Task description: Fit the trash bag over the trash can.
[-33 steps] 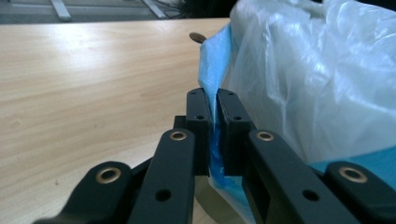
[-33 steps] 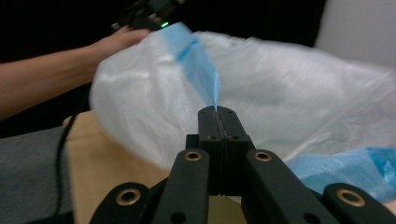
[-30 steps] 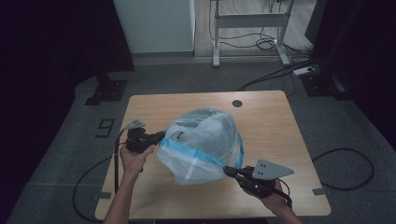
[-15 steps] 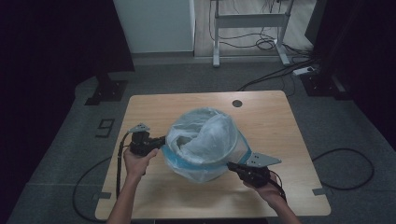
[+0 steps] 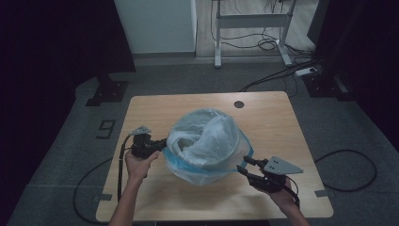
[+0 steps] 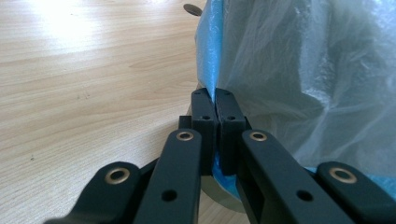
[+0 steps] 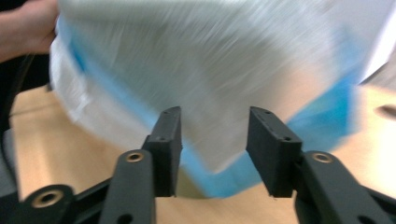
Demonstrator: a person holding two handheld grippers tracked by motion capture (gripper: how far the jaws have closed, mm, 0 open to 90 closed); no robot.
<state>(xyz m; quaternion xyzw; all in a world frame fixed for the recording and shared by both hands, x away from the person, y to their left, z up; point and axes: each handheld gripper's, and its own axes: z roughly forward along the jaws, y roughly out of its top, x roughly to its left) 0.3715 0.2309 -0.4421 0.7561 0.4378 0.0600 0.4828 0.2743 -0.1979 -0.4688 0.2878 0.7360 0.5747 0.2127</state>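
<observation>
A translucent white plastic bag (image 5: 207, 141) with a blue hem (image 5: 188, 169) is draped over a round bin in the middle of the wooden table (image 5: 282, 127). My left gripper (image 5: 163, 144) is at the bag's left side, shut on the blue hem (image 6: 210, 56); in the left gripper view (image 6: 215, 109) the pads pinch the film. My right gripper (image 5: 243, 165) sits at the bag's near right. Its jaws have just been opening, and in the blurred right gripper view (image 7: 215, 135) they stand apart. The blue hem (image 7: 224, 179) hangs loose between and beyond them, untouched by the pads.
A round cable hole (image 5: 239, 104) lies near the table's far edge. Cables (image 5: 348, 165) trail on the grey floor at both sides. A metal desk frame (image 5: 249, 21) and a white cabinet (image 5: 155, 23) stand beyond the table. Bare tabletop lies around the bag.
The bag was stretched slantwise between both grippers; now it sits rounder and upright. My right gripper has let go of the hem and opened. My left gripper still holds.
</observation>
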